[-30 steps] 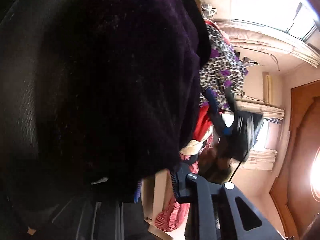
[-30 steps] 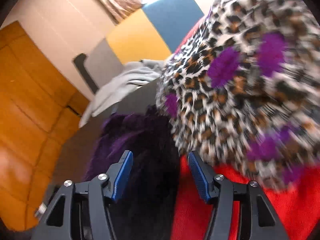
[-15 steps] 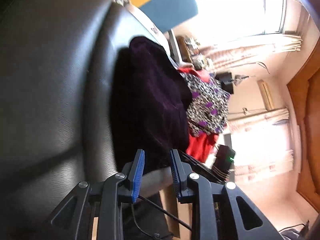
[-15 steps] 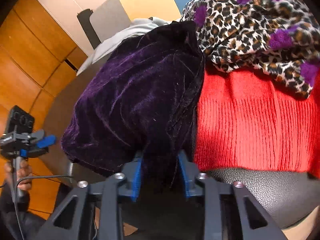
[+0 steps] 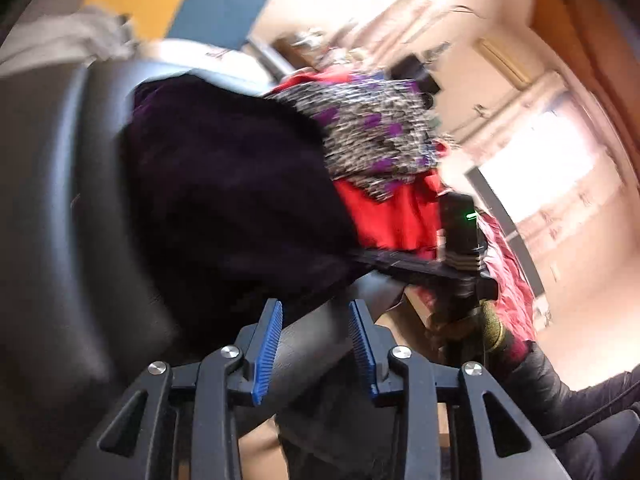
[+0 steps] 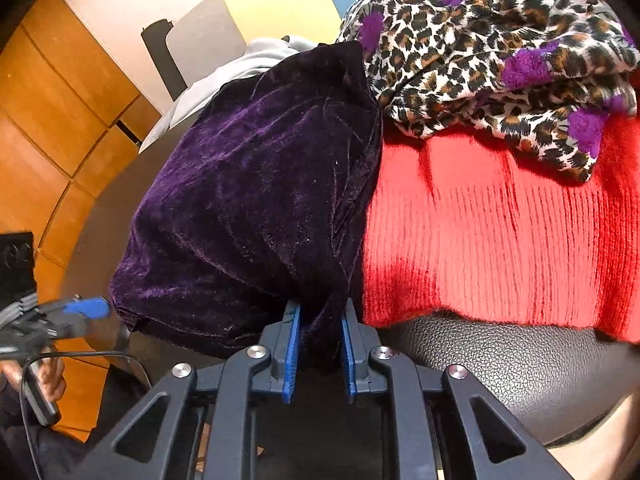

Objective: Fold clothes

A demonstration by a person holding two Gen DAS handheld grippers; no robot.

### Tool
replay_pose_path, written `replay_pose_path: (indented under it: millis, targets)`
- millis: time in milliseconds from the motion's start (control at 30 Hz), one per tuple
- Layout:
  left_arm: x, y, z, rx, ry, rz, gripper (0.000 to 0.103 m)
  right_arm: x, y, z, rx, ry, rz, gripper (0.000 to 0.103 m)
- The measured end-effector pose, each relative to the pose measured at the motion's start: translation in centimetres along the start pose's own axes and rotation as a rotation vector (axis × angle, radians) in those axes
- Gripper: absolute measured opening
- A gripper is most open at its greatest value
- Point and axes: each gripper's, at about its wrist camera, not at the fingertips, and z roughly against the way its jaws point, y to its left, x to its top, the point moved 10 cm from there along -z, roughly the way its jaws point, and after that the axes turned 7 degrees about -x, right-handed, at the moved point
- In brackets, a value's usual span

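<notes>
The purple velvet garment (image 6: 256, 200), beside the red sweater (image 6: 500, 232), could unfold: right gripper (image 6: 318, 354) jaws just pinched its edge; left gripper (image 5: 316, 352) jaws spreading, empty.

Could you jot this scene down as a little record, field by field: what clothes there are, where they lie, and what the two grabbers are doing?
surface: black leather seat
garment in work: purple velvet garment
beside it: red knit sweater, touching
on the sweater: leopard-print garment
right gripper: just closed, clamped on the velvet's edge
left gripper: just opened, holding nothing
</notes>
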Motion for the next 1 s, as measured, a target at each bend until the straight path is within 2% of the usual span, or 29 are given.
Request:
replay_pose_path:
  millis: [33, 100, 133, 300, 400, 467, 533, 567, 633, 700, 767, 867, 1000]
  targets:
    - [-0.1, 0.6, -0.8, 0.040, 0.024, -0.030, 0.036, -0.1, -0.1, 0.0, 0.009, -0.001, -0.007, 0.017]
    - [-2.1, 3.2, -3.3, 0.136, 0.165, -0.034, 0.032, -0.4, -0.2, 0.2, 0.020, -0.004, -0.008, 0.017]
    - [-2.9, 3.9, -3.8, 0.147, 0.189, -0.042, 0.025, -0.4, -0.2, 0.3, 0.021, -0.007, 0.001, 0.017]
    - [-3.9, 4.3, -1.9, 0.086, 0.154, 0.009, 0.021, -0.7, 0.2, 0.3, 0.011, 0.016, 0.053, 0.018]
    - [-3.7, 3.7, 0.3, 0.038, 0.111, 0.044, 0.027, -0.6, 0.8, 0.7, 0.024, 0.038, 0.071, 0.023]
    - [-2.1, 3.8, 2.4, 0.013, 0.041, 0.061, 0.028, -0.1, 1.2, 1.5, 0.028, 0.038, 0.091, 0.024]
    - [-0.4, 4.0, 4.6, -0.010, -0.033, 0.078, 0.032, 1.2, 2.0, 3.0, 0.035, -0.004, 0.128, 0.026]
    - [1.2, 4.4, 5.8, -0.022, -0.077, 0.087, 0.032, 2.4, 2.6, 3.9, 0.041, -0.039, 0.142, 0.031]
    - [4.4, 6.0, 6.8, 0.017, -0.139, 0.091, 0.033, 5.0, 3.9, 5.1, 0.064, -0.100, 0.161, 0.039]
    - [7.2, 7.7, 7.0, 0.069, -0.180, 0.089, 0.033, 7.4, 5.4, 5.2, 0.078, -0.145, 0.186, 0.042]
    - [9.7, 9.7, 6.3, 0.128, -0.201, 0.108, 0.033, 10.5, 6.9, 3.7, 0.059, -0.173, 0.208, 0.051]
    - [12.5, 11.8, 4.4, 0.137, -0.194, 0.125, 0.034, 13.6, 7.1, 0.2, 0.032, -0.158, 0.173, 0.053]
    - [13.1, 15.2, -0.9, 0.254, -0.096, 0.115, 0.034, 15.7, 4.6, -6.1, -0.009, -0.086, 0.078, 0.053]
